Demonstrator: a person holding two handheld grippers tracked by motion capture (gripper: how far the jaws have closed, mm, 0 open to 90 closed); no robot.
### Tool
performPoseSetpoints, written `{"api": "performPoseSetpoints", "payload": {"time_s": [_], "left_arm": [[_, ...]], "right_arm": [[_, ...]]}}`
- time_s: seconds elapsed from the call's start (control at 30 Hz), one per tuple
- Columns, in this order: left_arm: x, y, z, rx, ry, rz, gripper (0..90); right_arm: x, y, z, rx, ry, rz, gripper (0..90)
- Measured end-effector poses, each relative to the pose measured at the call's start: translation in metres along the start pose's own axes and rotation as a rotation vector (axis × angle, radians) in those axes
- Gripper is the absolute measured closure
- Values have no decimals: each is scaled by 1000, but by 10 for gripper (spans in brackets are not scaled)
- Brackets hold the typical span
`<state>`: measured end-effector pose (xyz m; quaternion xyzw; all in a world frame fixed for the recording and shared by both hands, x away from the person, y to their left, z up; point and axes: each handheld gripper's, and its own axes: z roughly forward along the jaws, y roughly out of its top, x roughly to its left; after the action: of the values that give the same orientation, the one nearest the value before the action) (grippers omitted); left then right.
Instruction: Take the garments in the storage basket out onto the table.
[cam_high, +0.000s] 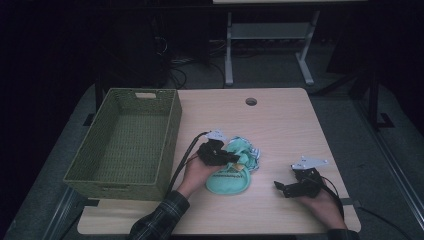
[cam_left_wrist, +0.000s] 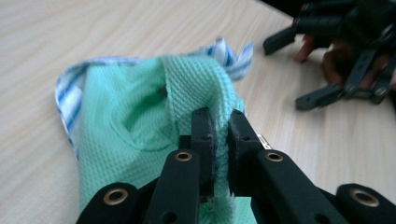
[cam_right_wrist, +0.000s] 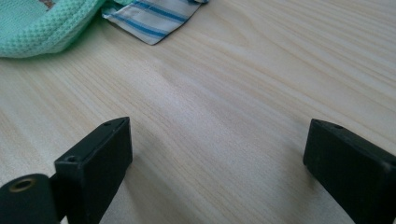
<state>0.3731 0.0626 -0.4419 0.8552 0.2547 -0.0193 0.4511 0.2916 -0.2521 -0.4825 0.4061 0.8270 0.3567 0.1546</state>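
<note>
Grasp step: left gripper (cam_left_wrist: 219, 140) has its jaws pinched narrow on a fold of the green cloth (cam_high: 231, 175), mid-desk (cam_high: 280, 125). Next, by my read: lift and carry to the basket (cam_high: 125, 145) at 9 o'clock. Right gripper (cam_high: 286, 188), jaws wide and empty, rests at the cloth's 3 o'clock; cloth at 11 o'clock in its view.

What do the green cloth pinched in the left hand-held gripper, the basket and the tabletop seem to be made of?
Green cloth: soft knit fabric with a waffle-like texture, matte, folding where the left hand-held gripper pinches it. Basket: woven olive-green strands, perhaps paper cord or plastic; the close weave shows on walls and floor. Tabletop: pale wood-grain surface, smooth with a slight sheen, probably laminate rather than solid wood.
</note>
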Motion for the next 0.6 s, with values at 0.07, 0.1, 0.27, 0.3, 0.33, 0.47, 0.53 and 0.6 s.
{"api": "performPoseSetpoints", "payload": {"time_s": [0.07, 0.1, 0.27, 0.3, 0.33, 0.47, 0.53, 0.6], "left_arm": [[0, -2, 4, 18, 4, 3, 825], [0, -3, 6, 23, 6, 4, 823], [1, -8, 16, 74, 18, 25, 819], [0, -9, 18, 79, 15, 23, 816], [0, -9, 18, 82, 16, 27, 812], [-2, -7, 17, 86, 14, 32, 732], [-5, -4, 12, 76, 21, 38, 654], [-7, 0, 4, 52, 27, 46, 577]], "right_arm": [[0, 0, 0, 0, 0, 0, 77], [0, 0, 0, 0, 0, 0, 77], [0, 0, 0, 0, 1, 1, 77], [0, 0, 0, 0, 0, 0, 77], [0, 0, 0, 0, 0, 0, 77], [0, 0, 0, 0, 0, 0, 77], [0, 0, 0, 0, 0, 0, 77], [0, 0, 0, 0, 0, 0, 77]]}}
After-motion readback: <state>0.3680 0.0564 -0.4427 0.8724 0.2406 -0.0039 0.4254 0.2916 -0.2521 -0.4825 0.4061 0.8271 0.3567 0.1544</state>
